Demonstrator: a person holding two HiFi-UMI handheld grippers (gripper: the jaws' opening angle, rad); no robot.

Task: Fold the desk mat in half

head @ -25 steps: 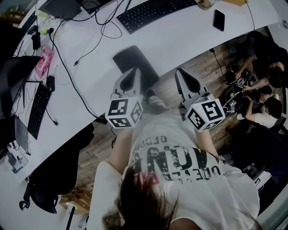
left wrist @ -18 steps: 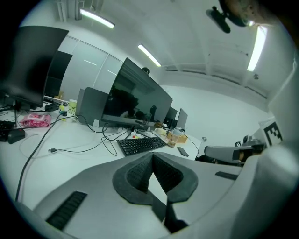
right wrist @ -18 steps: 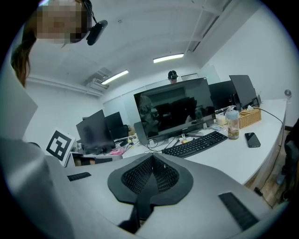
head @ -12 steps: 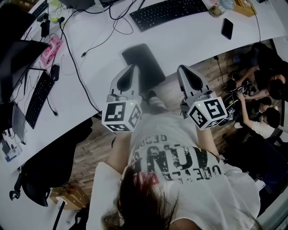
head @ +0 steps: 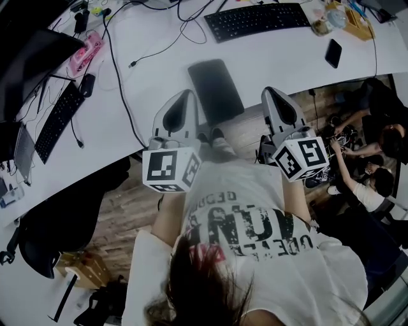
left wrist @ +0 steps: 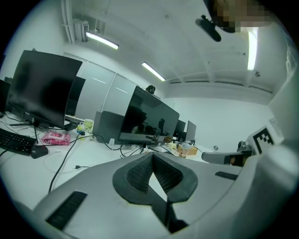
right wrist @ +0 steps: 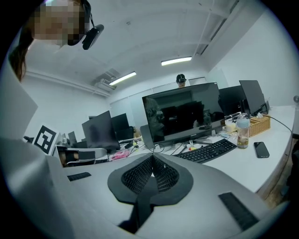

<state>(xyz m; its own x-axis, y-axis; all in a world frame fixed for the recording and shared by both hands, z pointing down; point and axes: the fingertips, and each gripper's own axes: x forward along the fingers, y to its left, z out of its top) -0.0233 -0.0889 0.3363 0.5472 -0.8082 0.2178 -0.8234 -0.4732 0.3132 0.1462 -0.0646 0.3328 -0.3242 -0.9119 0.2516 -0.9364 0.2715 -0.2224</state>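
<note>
— Nearest?
— Left tongs (head: 189, 95) and right tongs (head: 273, 93), side by side in front of the chest, close to the near edge of the white counter (head: 287, 57). Both pointing ahead, tilted slightly down.

— Apart or together?
— Together, both pairs, pads tip to tip, nothing clamped between.

— And the desk mat (head: 215, 89)?
— Dark, flat on the counter, untouched. Near end at the counter's edge, between the two tongs and a little ahead of them.

— Further on?
— Black keyboard (head: 257, 19) beyond the mat, black phone (head: 333, 53) to the right, second keyboard (head: 57, 121) far to the left.

— Any containers?
— Woven box (right wrist: 259, 124) at the far right corner, contents too small to tell. Beside it a clear bottle (right wrist: 241, 132), something brownish inside. Pink pack (head: 83, 54) at the far left, contents not visible.

— The room?
— Office. Large dark monitor (right wrist: 182, 114) behind the keyboard, strip lamps (right wrist: 176, 60) on the ceiling, wooden floor (head: 127, 204) below, people (head: 382, 146) low on it at the right.
</note>
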